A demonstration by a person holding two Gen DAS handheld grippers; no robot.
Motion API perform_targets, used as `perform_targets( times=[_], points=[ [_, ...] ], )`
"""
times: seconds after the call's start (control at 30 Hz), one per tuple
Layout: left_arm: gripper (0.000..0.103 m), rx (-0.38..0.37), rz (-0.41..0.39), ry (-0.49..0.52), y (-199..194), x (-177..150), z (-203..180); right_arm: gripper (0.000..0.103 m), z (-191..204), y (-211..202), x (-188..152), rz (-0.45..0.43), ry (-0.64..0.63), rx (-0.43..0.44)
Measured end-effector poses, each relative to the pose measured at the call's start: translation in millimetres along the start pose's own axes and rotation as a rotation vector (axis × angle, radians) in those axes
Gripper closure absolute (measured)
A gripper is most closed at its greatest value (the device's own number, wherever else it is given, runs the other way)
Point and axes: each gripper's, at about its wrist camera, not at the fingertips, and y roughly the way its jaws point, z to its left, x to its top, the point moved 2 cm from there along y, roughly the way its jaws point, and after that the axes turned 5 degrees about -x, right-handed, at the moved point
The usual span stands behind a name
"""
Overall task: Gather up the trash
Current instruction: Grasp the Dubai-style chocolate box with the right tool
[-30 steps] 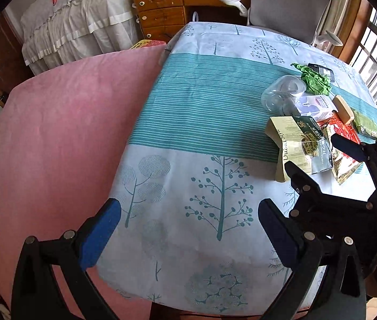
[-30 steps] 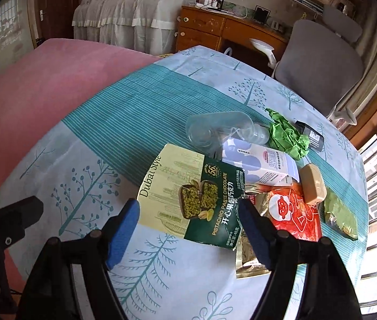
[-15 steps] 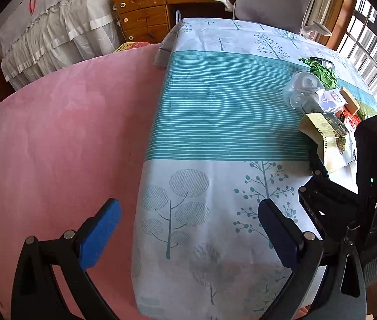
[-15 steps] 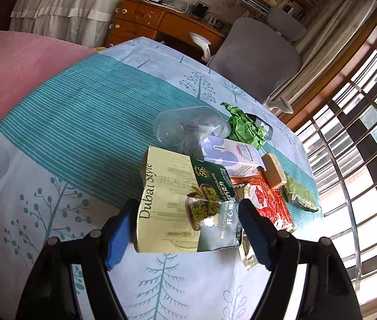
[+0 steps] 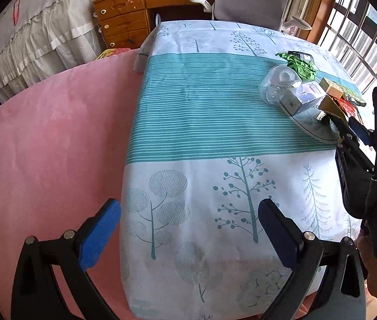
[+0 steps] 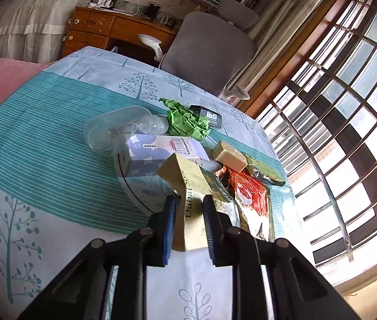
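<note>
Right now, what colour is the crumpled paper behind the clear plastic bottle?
Bright green crumpled paper, clearest in the right wrist view, just past the clear plastic bottle.

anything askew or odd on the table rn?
The flat gold-and-green chocolate box stands tilted up on edge between the closing jaws of the right gripper. A clear plastic bottle lies on its side beside crumpled green paper. No spills.

We see bright daylight flooding through the barred window (image 6: 348,122), blown out white there. Fisheye bending darkens our edges; focus stays sharp.
</note>
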Motion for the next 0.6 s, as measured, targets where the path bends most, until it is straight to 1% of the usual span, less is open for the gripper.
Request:
perform_targets(
  times=[0.1,0.23,0.3,0.47,0.6],
  points=[
    [0.001,-0.013,-0.005,0.017,-3.6,1.3,-13.1,0.089,-22.5,-6.3,1.5,-0.01,0.047,0.046],
    [0.001,-0.034,-0.01,0.049,-9.5,7.4,-39.9,0.091,-59.8,-12.7,-2.6,0.003,0.135,0.123],
    [0.001,-0.044,-0.015,0.073,-12.6,13.0,-58.1,0.091,-80.3,-12.2,-7.2,0.024,0.188,0.177],
    [0.001,-0.076,-0.025,0.145,-16.7,33.6,-115.1,0.093,-135.5,-1.7,-24.1,0.105,0.344,0.317],
    [0.001,-0.115,-0.023,0.187,-13.5,53.9,-167.1,0.093,-180.8,12.3,-42.6,0.163,0.44,0.385]
  ],
)
